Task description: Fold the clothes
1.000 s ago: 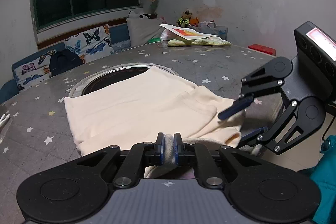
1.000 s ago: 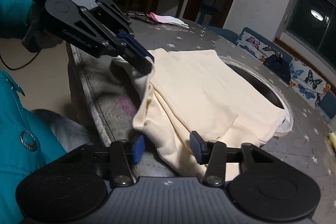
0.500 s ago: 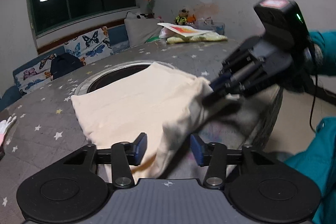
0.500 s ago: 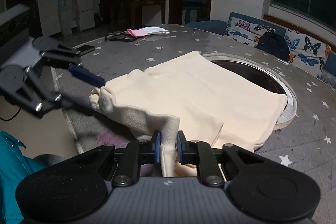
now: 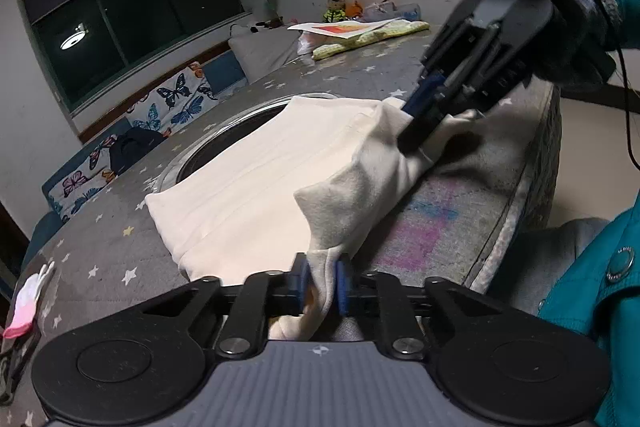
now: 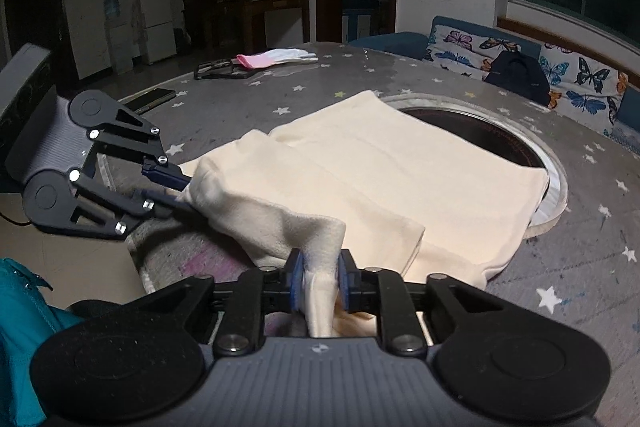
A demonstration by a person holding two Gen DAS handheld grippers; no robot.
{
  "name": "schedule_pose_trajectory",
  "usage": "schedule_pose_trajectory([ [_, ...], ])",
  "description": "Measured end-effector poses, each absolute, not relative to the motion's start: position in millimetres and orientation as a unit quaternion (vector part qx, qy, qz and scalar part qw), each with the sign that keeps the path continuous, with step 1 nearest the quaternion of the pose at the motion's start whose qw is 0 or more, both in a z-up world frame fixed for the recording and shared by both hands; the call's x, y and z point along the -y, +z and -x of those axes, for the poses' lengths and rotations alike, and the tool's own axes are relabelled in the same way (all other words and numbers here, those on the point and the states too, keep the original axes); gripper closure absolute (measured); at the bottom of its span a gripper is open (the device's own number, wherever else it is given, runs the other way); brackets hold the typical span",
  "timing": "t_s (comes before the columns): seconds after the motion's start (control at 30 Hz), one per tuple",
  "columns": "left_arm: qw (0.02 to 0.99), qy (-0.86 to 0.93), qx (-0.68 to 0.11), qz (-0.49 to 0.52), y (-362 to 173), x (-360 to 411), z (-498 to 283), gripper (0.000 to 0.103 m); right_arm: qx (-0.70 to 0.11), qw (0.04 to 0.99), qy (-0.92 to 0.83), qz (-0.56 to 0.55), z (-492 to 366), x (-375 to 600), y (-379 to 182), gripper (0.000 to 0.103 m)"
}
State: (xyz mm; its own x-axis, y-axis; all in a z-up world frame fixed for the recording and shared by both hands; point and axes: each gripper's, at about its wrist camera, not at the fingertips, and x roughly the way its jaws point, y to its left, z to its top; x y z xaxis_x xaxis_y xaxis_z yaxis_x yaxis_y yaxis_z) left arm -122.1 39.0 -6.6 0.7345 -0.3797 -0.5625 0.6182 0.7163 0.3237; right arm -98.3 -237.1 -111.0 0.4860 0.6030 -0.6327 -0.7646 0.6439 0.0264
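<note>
Garment: a cream garment (image 6: 400,179) lies flat on the star-patterned table (image 6: 320,95), partly over the round opening (image 6: 492,143) in the middle; its near hem reaches the table edge closest to the person.
Left gripper: the left gripper (image 5: 322,283) is pinched on a bunch of cream cloth at the near edge; in the right wrist view it (image 6: 176,193) bites the hem from the side.
Right gripper: the right gripper (image 6: 320,283) is clamped on a second bunch of the same hem; in the left wrist view it (image 5: 416,123) grips further along that edge.
Done: the garment looks already folded to a flat rectangle, and both near corners are now gripped and raised off the table.
Left: the fold itself, I judge: the raised hem has not yet been carried over toward the far edge and laid down.
Change, left: half a second ago its jaws stood spread around loose cloth; they have just been closing and now press on it.
Change, right: a second ago its jaws were apart with cloth between; half a second ago clamped, now eased slightly wider but gripping.
Cloth: the hem between the grippers is stretched tauter than before.
</note>
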Motion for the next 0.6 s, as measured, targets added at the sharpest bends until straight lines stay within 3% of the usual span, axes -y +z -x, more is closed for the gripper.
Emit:
schedule_pose_trajectory([
  [0.2,0.907,-0.271,-0.241,-0.214,3.4,-44.5,116.4,0.095,-0.316,0.848,0.407,0.126,105.8,236.8,-116.3,0.082],
  [0.27,0.91,-0.268,-0.242,-0.205,6.4,-44.5,117.0,0.096,-0.314,0.849,0.407,0.123,109.2,237.3,-116.0,0.091],
  [0.6,0.923,-0.259,-0.222,-0.179,28.7,-49.8,148.4,0.098,-0.276,0.853,0.426,0.121,146.8,244.6,-92.2,0.094],
])
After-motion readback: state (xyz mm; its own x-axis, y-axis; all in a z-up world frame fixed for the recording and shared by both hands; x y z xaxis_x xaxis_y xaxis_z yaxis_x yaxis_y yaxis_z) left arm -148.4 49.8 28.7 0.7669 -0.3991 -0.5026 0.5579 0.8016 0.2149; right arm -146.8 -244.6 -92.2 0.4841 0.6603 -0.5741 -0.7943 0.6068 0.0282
